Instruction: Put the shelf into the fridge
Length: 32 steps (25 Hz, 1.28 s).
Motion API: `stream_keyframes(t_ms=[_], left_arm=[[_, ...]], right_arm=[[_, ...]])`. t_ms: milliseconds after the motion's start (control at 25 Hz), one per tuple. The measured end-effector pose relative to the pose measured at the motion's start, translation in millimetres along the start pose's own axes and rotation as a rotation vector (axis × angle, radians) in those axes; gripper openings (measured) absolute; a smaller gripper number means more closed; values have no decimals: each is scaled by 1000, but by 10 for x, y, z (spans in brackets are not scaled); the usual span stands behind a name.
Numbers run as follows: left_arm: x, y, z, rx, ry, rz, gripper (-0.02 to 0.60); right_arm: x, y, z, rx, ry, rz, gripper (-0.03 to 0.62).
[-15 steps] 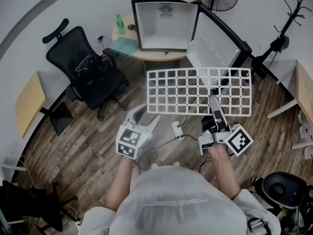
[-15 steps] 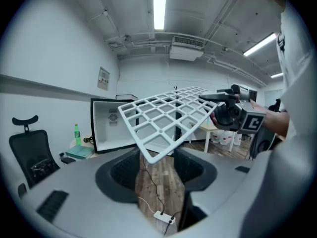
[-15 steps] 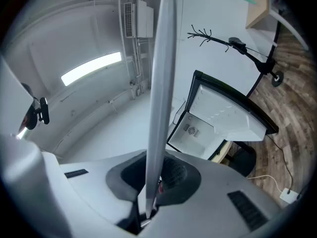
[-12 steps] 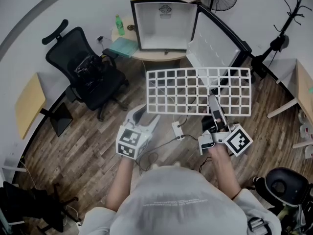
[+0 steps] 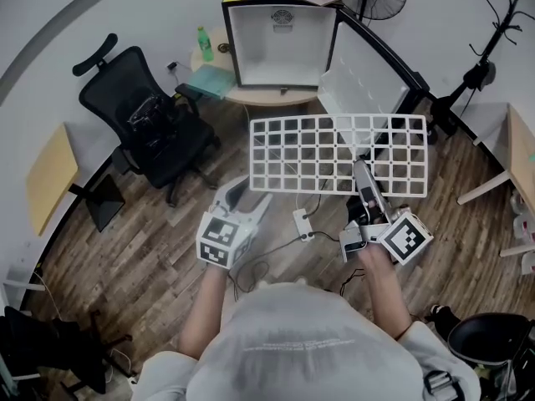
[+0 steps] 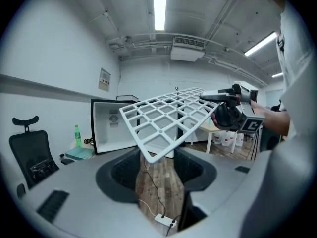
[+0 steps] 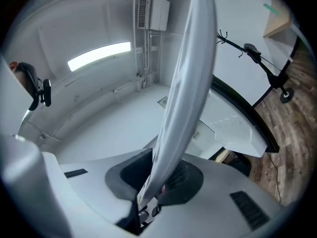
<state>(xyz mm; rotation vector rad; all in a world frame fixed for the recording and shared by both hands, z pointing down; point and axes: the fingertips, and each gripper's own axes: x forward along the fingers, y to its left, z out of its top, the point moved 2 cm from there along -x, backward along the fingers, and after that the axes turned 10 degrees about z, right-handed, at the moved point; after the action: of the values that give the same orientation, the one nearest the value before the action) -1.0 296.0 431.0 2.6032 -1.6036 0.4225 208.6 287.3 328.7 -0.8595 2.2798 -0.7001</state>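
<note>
The white grid shelf (image 5: 338, 155) hangs level above the wooden floor, in front of the open black mini fridge (image 5: 280, 40), whose door (image 5: 368, 78) swings out to the right. My right gripper (image 5: 362, 174) is shut on the shelf's near edge, right of its middle. In the right gripper view the shelf (image 7: 188, 83) stands edge-on, clamped between the jaws (image 7: 151, 187). My left gripper (image 5: 249, 199) is open by the shelf's near left corner. In the left gripper view that corner (image 6: 150, 156) hovers over the gap of the wide jaws (image 6: 157, 170), touching neither pad.
A black office chair (image 5: 146, 115) stands to the left. The fridge rests on a round table (image 5: 267, 94) with a green bottle (image 5: 205, 42) and a teal folder (image 5: 211, 79). A power strip (image 5: 303, 222) with cables lies on the floor below the shelf. A coat stand (image 5: 489, 44) is at the right.
Hardly anything: the whole picture has shifted a little. The shelf stays in the right gripper and the left gripper stays open at its corner.
</note>
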Motion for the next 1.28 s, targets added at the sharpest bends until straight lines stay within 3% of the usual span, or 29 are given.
stream_keyframes(t_ms=[160, 480, 720, 1000, 1280], left_arm=[[76, -5, 81, -61, -15, 8, 218], [209, -158, 25, -68, -5, 65, 218], [293, 11, 48, -62, 13, 135, 218], [680, 563, 66, -88, -5, 164, 216], [1527, 1461, 144, -79, -39, 154, 215]], right_arm=[[47, -102, 68, 10, 28, 11, 51], [46, -375, 159, 30, 102, 37, 51], [294, -560, 126, 54, 161, 70, 54], [943, -821, 53, 44, 175, 89, 54], [1928, -1392, 20, 17, 175, 30, 54]])
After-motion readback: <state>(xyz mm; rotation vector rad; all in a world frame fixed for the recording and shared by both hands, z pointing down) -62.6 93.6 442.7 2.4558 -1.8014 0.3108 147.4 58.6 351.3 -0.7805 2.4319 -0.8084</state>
